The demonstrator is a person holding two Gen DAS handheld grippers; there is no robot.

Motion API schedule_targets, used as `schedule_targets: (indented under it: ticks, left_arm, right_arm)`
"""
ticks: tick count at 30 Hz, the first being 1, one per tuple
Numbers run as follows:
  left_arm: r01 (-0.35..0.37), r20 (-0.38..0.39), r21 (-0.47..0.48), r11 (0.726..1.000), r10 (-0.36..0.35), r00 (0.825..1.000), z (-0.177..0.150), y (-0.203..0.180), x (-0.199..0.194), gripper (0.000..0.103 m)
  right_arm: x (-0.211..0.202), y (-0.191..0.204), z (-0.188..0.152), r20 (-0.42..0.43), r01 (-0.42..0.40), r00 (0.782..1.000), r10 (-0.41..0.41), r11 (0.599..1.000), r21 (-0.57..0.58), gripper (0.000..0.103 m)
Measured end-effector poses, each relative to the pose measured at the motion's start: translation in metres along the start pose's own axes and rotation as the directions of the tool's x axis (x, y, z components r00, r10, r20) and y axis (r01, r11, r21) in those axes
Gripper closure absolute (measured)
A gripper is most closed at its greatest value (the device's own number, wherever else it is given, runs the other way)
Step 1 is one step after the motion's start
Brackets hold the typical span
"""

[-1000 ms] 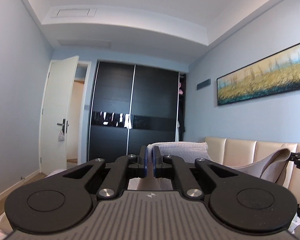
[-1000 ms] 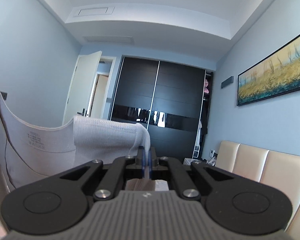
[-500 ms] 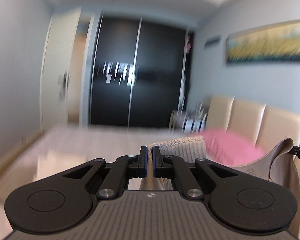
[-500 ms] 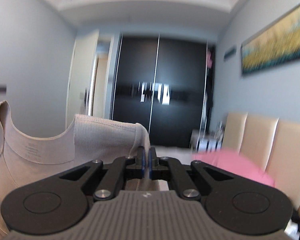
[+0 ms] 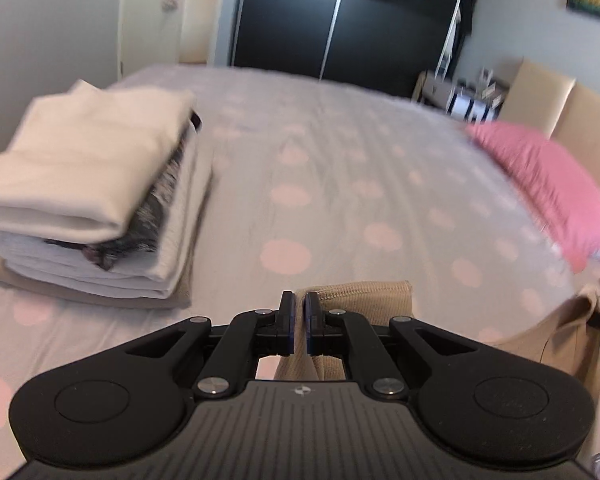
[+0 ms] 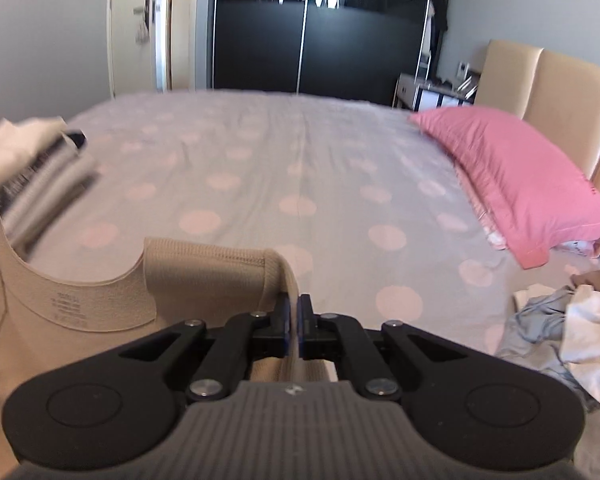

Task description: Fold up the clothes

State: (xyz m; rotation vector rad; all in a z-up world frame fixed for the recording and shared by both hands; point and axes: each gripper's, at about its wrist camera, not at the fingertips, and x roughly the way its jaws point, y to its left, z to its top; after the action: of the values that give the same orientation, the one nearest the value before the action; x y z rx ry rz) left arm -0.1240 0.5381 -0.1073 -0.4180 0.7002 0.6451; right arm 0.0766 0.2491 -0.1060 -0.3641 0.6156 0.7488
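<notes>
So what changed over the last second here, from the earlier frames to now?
Both grippers swung down from facing the wardrobe and ceiling to facing the bed, carrying the beige top down with them. The left gripper and right gripper stayed shut on its shoulder straps; nothing was let go. The folded stack and pink pillow have come into view.

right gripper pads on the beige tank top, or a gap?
Touching. The right wrist view shows the right gripper shut on the beige tank top: a strap fold runs between the closed pads.
</notes>
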Motion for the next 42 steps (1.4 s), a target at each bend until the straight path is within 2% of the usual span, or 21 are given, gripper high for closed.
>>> schedule_targets:
  ticks: [5, 10, 16, 17, 19, 21, 22, 23, 25, 26, 32, 37, 40, 42]
  left_arm:
    - [-0.011, -0.087, 0.021, 1.000, 0.013, 0.996, -0.014, 0.002, 0.062, 0.100]
    - [-0.026, -0.165, 0.039, 0.999, 0.032, 0.986, -0.033, 0.006, 0.104, 0.100]
    - [-0.014, -0.205, 0.019, 1.000, 0.018, 0.979, -0.046, 0.017, 0.121, 0.098]
    - [-0.016, -0.208, 0.020, 1.000, 0.020, 0.978, -0.046, 0.018, 0.119, 0.097]
    - [-0.023, -0.216, 0.025, 0.999, 0.027, 0.976, -0.044, 0.019, 0.114, 0.088]
    - [-0.024, -0.213, 0.037, 0.999, 0.031, 0.977, -0.040, 0.019, 0.104, 0.084]
    - [-0.020, -0.208, 0.045, 0.999, 0.029, 0.978, -0.039, 0.018, 0.095, 0.080]
    - [-0.015, -0.203, 0.052, 0.999, 0.025, 0.979, -0.039, 0.018, 0.085, 0.078]
    - [-0.014, -0.199, 0.062, 0.998, 0.026, 0.980, -0.040, 0.017, 0.064, 0.065]
    - [-0.013, -0.198, 0.066, 0.998, 0.026, 0.980, -0.041, 0.017, 0.052, 0.062]
    - [-0.003, -0.244, 0.083, 0.997, 0.023, 0.970, -0.056, 0.013, -0.022, 0.058]
    - [0.012, -0.258, 0.053, 0.999, 0.002, 0.966, -0.079, 0.012, -0.081, 0.053]
    - [0.029, -0.248, 0.018, 0.999, -0.024, 0.968, -0.104, 0.010, -0.106, 0.048]
    - [0.037, -0.264, -0.007, 0.999, -0.037, 0.964, -0.124, 0.010, -0.115, 0.047]
  right_arm:
    - [0.076, 0.000, -0.006, -0.123, -0.015, 0.992, 0.015, 1.000, -0.002, 0.099]
    - [0.133, 0.002, -0.022, -0.219, -0.023, 0.975, 0.016, 0.999, -0.027, 0.098]
    - [0.164, 0.003, -0.036, -0.269, -0.033, 0.963, 0.023, 0.999, -0.032, 0.097]
    - [0.164, 0.004, -0.037, -0.270, -0.032, 0.963, 0.021, 0.999, -0.038, 0.094]
    - [0.162, 0.005, -0.037, -0.271, -0.030, 0.962, 0.015, 0.998, -0.050, 0.092]
    - [0.153, 0.003, -0.032, -0.269, -0.025, 0.963, 0.009, 0.998, -0.056, 0.082]
    - [0.148, 0.001, -0.030, -0.267, -0.022, 0.964, 0.006, 0.998, -0.058, 0.069]
    - [0.141, -0.001, -0.027, -0.264, -0.022, 0.965, 0.006, 0.998, -0.058, 0.065]
    - [0.123, -0.006, -0.021, -0.253, -0.025, 0.967, 0.010, 0.998, -0.056, 0.065]
    - [0.112, -0.010, -0.019, -0.252, -0.027, 0.968, 0.013, 0.998, -0.054, 0.064]
    - [0.038, -0.029, -0.030, -0.299, -0.069, 0.952, 0.064, 0.998, -0.007, 0.056]
    - [-0.028, -0.036, -0.070, -0.343, -0.117, 0.932, 0.116, 0.993, 0.019, 0.052]
    - [-0.056, -0.038, -0.103, -0.377, -0.122, 0.917, 0.131, 0.991, 0.049, 0.052]
    - [-0.069, -0.037, -0.124, -0.404, -0.130, 0.902, 0.150, 0.988, 0.078, 0.051]
